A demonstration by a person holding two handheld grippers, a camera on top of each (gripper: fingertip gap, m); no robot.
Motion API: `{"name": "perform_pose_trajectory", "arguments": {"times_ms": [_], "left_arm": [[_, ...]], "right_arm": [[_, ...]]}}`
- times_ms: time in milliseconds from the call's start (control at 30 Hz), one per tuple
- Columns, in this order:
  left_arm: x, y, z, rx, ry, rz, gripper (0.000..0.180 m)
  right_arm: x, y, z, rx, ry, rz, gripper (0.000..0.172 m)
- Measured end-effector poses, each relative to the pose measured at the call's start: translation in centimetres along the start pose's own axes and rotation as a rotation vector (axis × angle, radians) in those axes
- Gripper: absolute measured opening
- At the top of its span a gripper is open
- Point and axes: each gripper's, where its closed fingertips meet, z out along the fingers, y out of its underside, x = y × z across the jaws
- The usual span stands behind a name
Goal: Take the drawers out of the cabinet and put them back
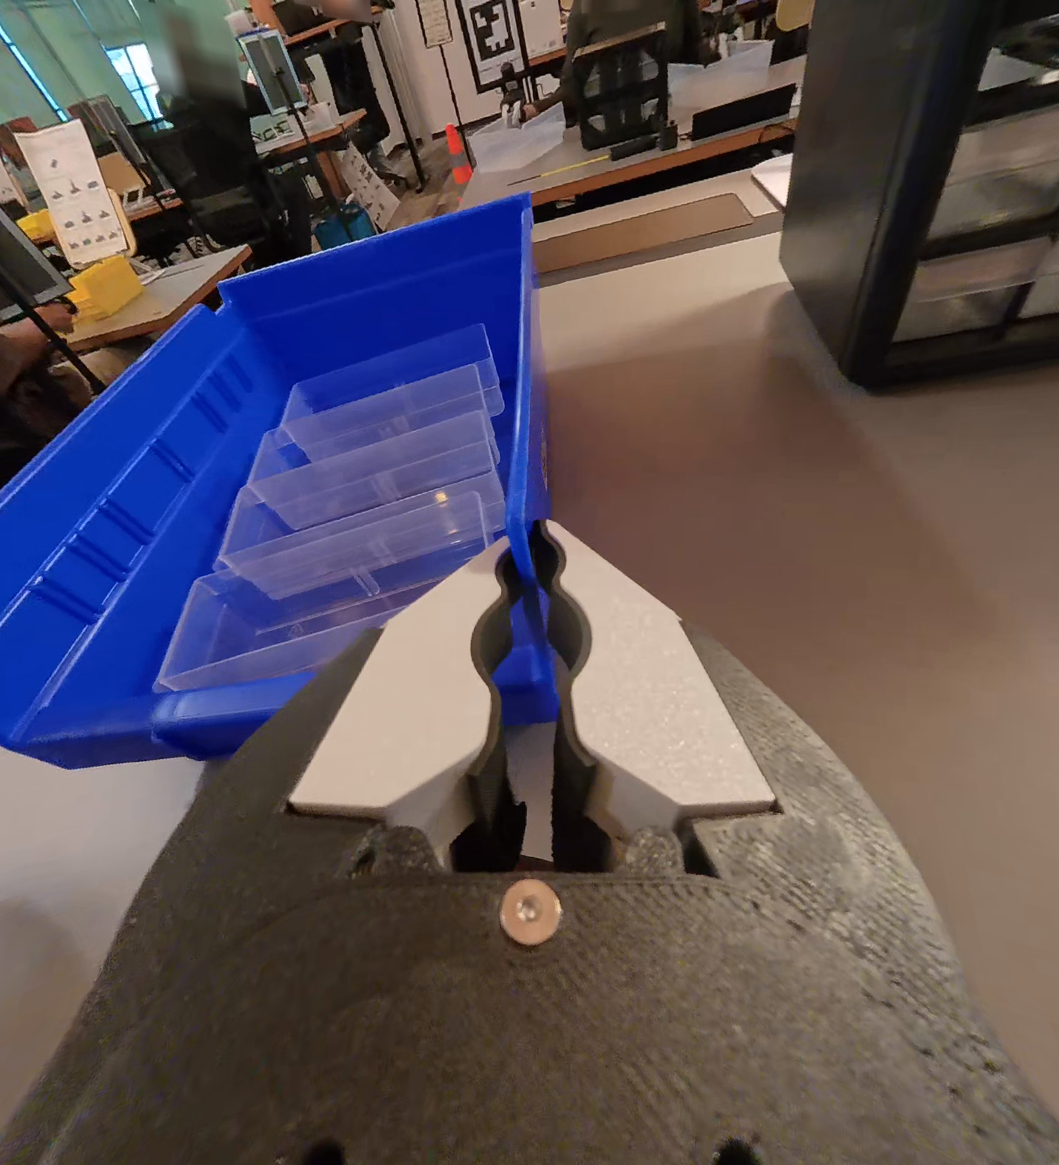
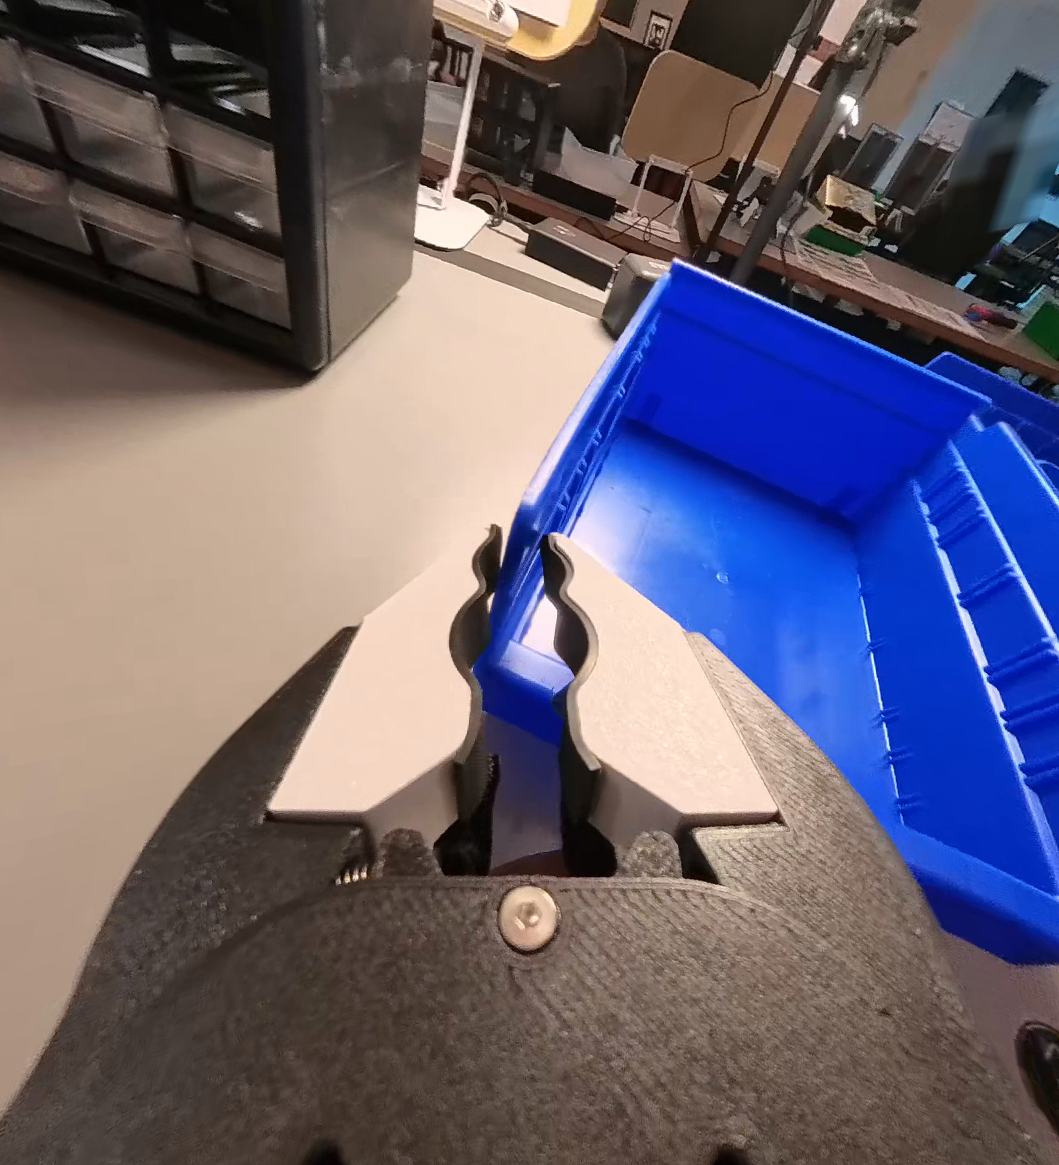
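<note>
Left wrist view first: the left gripper [image 1: 530, 555] is pinched tight on the right-hand wall of a blue bin [image 1: 136, 504], right at the near corner, pads squeezing the thin rim from both sides. The bin's long axis runs away from the camera and leans a bit left, open top facing up. Inside it sit the clear drawers [image 1: 363, 504], several of them stacked loosely in a staggered row along the right wall, each lying crosswise with its long side running left to right, open side up. They're see-through plastic, pretty plain, and one shows a little divider rib. The bin rests on a pale grey table [image 1: 798, 567], and the black cabinet [image 1: 955, 189] stands upright at the far right, well apart from the bin, with more clear drawers in its slots, though that part is blurry. Behind it is a busy workshop: benches, yellow bins, an orange cone. Right wrist view: the right gripper [image 2: 517, 548] straddles the left wall of a second blue bin [image 2: 766, 599] near its front corner, narrow gap, fingers closed on the wall. This bin's floor is bare blue, and its long axis heads away and to the right. Another blue bin [image 2: 1050, 441] sits just beside it at the right edge. The cabinet [image 2: 199, 157] is at upper left on the same table [image 2: 199, 504].
</note>
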Motion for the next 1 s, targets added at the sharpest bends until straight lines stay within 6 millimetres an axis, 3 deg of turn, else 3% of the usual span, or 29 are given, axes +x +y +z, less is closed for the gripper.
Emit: {"name": "perform_pose_trajectory", "arguments": {"times_ms": [333,733,1000], "left_arm": [[-0.4,0.0,1.0,0.013,-0.021,0.018,0.002],[-0.8,-0.2,2.1,0.019,0.001,0.028,0.002],[-1.2,-0.2,2.2,0.021,0.012,0.010,0.002]], "right_arm": [[2.1,0.4,1.0,-0.014,0.010,0.003,0.012],[1.5,-0.2,2.6,0.028,-0.035,0.010,0.013],[1.2,0.0,1.9,-0.003,-0.014,0.022,0.010]]}}
